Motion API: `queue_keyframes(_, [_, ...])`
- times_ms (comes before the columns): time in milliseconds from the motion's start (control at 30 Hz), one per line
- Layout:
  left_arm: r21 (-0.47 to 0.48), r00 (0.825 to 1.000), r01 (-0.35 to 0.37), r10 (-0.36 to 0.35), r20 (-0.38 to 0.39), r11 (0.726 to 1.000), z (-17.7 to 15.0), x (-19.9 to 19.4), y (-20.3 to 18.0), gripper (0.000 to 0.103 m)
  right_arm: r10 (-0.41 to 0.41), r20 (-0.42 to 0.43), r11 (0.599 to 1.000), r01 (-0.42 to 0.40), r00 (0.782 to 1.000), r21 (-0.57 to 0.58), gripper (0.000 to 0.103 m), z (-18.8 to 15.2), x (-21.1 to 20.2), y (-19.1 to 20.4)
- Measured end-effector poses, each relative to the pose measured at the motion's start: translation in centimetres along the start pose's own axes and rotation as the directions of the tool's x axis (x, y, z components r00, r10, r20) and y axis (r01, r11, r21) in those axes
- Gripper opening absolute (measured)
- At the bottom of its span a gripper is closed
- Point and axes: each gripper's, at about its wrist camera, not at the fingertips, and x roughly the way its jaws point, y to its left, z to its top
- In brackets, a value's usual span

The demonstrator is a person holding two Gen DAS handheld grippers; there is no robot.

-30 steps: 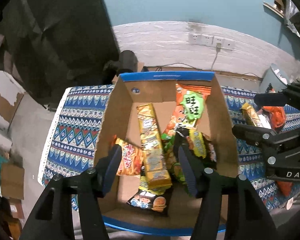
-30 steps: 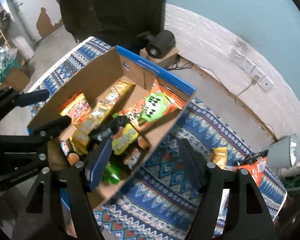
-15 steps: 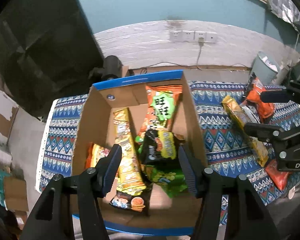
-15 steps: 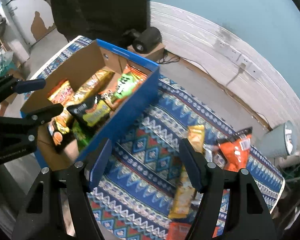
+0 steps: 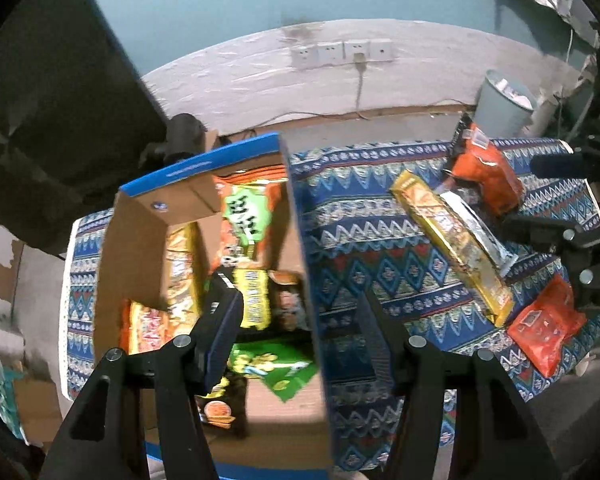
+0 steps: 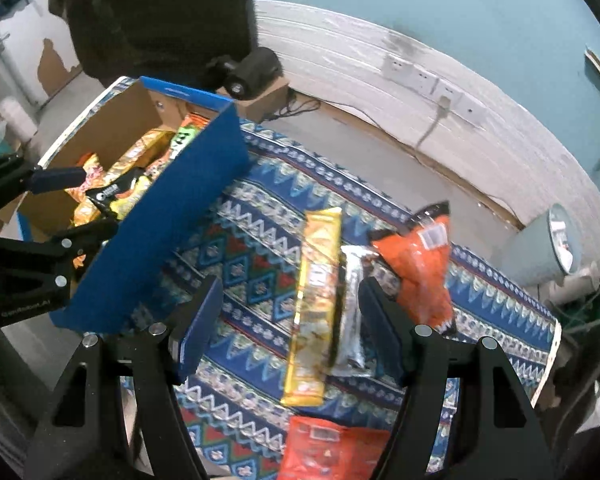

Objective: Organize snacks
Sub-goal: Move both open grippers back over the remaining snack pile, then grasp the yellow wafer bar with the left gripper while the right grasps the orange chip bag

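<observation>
A blue-sided cardboard box point(image 5: 140, 240) point(image 6: 168, 216) on a patterned cloth holds several snack packs, among them a green-and-orange bag point(image 5: 244, 216). On the cloth to its right lie a long yellow pack point(image 6: 316, 304) point(image 5: 452, 240), a silver pack point(image 6: 350, 312), an orange bag point(image 6: 424, 264) point(image 5: 484, 168) and a red pack point(image 6: 332, 452) point(image 5: 544, 328). My left gripper point(image 5: 300, 320) is open and empty over the box's right wall. My right gripper point(image 6: 292, 316) is open and empty above the yellow pack.
The cloth-covered table point(image 6: 252, 264) ends at a floor strip below a white wall with sockets point(image 5: 340, 52). A grey bin point(image 5: 500, 104) stands at the far right. A dark camera point(image 6: 252, 68) sits on a small carton behind the box.
Both grippers have swung right, from over the box toward the loose snacks on the cloth. Both stayed open and empty.
</observation>
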Motion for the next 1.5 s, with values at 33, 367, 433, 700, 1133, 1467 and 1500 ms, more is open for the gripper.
queue_keyframes(33, [0.001, 1.0, 0.009, -0.009, -0.007, 1.0, 0.1, 0.2, -0.4, 0.061, -0.004, 0.002, 1.0, 0.004, 1.0, 0.006, 0.071, -0.2, -0.1, -0.5])
queue_keyframes(367, [-0.018, 0.996, 0.058, -0.059, -0.066, 0.998, 1.4, 2.3, -3.4, 0.061, -0.042, -0.004, 0.997, 0.043, 0.999, 0.071, 0.071, -2.7, -0.5, -5.3])
queue_keyframes(433, [-0.021, 0.995, 0.061, -0.063, -0.074, 0.998, 1.8, 2.7, -4.0, 0.061, -0.04, -0.008, 0.996, 0.04, 0.999, 0.084, 0.071, -3.1, -0.5, -6.2])
queue_keyframes(700, [-0.026, 0.99, 0.091, -0.093, -0.104, 0.996, 3.8, 4.3, -6.9, 0.068, -0.043, -0.053, 0.995, 0.047, 0.998, 0.086, 0.074, -4.3, 0.4, -9.0])
queue_keyframes(1133, [-0.197, 0.944, 0.225, -0.263, -0.198, 0.954, 5.3, 10.2, -10.1, 0.073, -0.053, -0.161, 0.996, 0.063, 0.986, 0.059, 0.077, -4.6, 4.4, -13.7])
queue_keyframes(1467, [-0.266, 0.912, 0.252, -0.32, -0.255, 0.93, 6.1, 13.5, -11.9, 0.078, -0.032, -0.165, 0.995, 0.047, 0.986, 0.086, 0.077, -4.5, 6.0, -15.2])
queue_keyframes(1500, [-0.274, 0.908, 0.254, -0.327, -0.263, 0.927, 6.1, 13.8, -12.1, 0.078, -0.031, -0.167, 0.995, 0.046, 0.985, 0.089, 0.077, -4.5, 6.1, -15.3])
